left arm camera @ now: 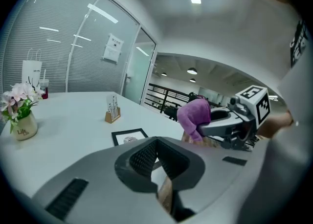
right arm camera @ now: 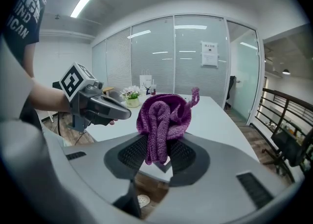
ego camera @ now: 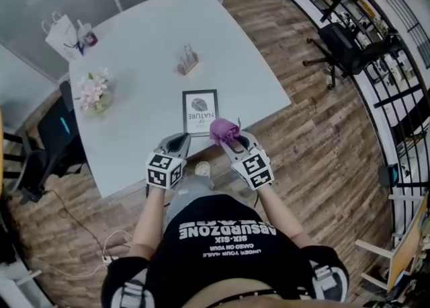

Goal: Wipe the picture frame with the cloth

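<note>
white table (ego camera: 148,51), picture frame (ego camera: 200,111) flat; right tool (ego camera: 234,140) clenched on cloth (ego camera: 224,129); left tool (ego camera: 181,138) closed, empty

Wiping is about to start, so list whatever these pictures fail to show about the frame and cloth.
- Head view: the cloth in the right claw covers the lower right corner of the picture frame; whether they touch cannot be told.
- Left gripper view: the body of the left claw hides the frame's near edge.
- Right gripper view: the cloth hides the frame.
</note>
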{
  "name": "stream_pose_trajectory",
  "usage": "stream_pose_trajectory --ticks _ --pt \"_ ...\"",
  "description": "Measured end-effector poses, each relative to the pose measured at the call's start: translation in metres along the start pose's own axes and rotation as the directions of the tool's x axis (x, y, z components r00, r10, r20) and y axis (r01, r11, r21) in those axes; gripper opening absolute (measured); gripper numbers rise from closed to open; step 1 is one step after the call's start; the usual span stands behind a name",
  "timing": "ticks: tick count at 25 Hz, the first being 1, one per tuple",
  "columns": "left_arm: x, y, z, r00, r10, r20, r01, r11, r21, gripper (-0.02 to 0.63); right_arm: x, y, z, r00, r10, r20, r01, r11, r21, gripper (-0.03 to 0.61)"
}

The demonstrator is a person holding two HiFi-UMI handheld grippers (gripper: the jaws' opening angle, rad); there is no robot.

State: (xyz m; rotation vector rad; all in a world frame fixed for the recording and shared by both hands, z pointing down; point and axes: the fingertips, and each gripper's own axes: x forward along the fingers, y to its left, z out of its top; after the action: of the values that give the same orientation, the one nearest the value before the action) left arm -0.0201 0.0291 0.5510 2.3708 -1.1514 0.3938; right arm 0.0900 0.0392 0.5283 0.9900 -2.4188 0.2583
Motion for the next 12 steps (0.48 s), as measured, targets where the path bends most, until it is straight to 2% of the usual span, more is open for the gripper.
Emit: stream_pose_trajectory --ticks 7,12 --pt "0.040 0.052 0.007 0.998 0.001 -0.061 0.000 1.000 0.015 0.015 0.071 -0.033 0.029 1.000 0.019 -0.011 -0.019 0.999 -0.032 0.127" --pt "0.062 0.073 -0.002 0.994 -0.001 -0.111 0.003 1.000 0.020 0.015 0.109 -0.044 0.039 0.999 0.033 -0.031 -0.036 0.996 -0.076 0.127"
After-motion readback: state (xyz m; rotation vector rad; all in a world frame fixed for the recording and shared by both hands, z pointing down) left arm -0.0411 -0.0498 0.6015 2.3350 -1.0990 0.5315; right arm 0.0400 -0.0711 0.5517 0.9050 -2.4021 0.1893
